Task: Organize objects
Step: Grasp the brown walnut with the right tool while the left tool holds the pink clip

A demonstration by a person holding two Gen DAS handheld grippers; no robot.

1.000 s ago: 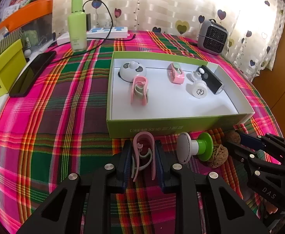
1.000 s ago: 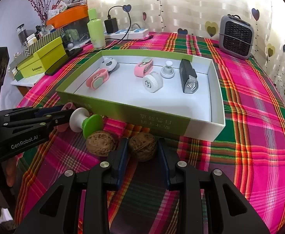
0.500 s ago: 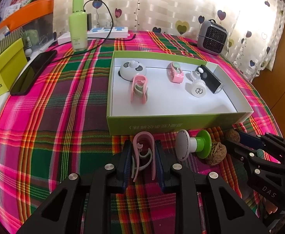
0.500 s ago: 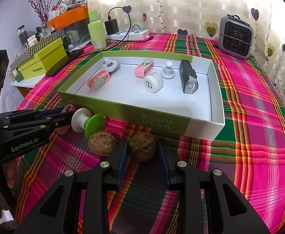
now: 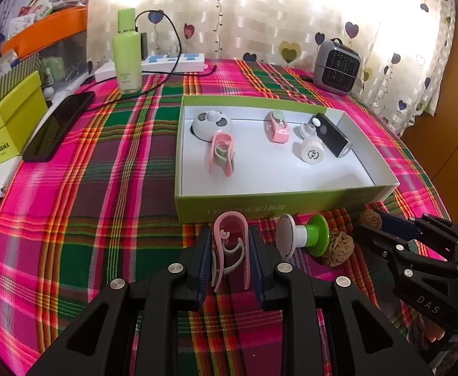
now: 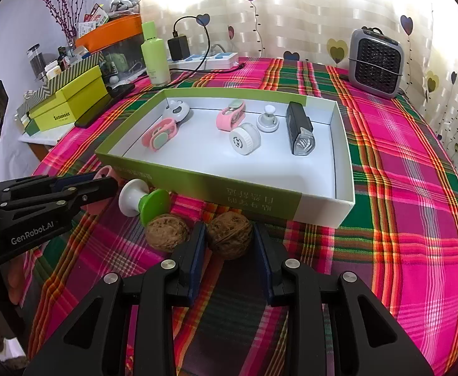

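Note:
My left gripper (image 5: 230,250) is shut on a pink clip (image 5: 230,244) that rests on the plaid cloth in front of the green tray (image 5: 260,210). My right gripper (image 6: 229,244) has its jaws around a walnut (image 6: 229,235) and touches its sides; a second walnut (image 6: 166,233) lies just left of it. A white and green knob (image 6: 144,202) lies between the two grippers. The tray (image 6: 260,200) holds another pink clip (image 6: 160,134), a pink sharpener-like item (image 6: 230,116), a white round cap (image 6: 244,139) and a black lamp (image 6: 299,128).
A grey heater (image 6: 376,62) stands at the back right. A green bottle (image 5: 127,53), a power strip (image 5: 175,62), a black phone (image 5: 58,125) and yellow-green boxes (image 5: 9,125) are at the left and back. The table edge curves on both sides.
Both grippers stay nearly still on their objects. The view has shifted back very slightly from the tray.

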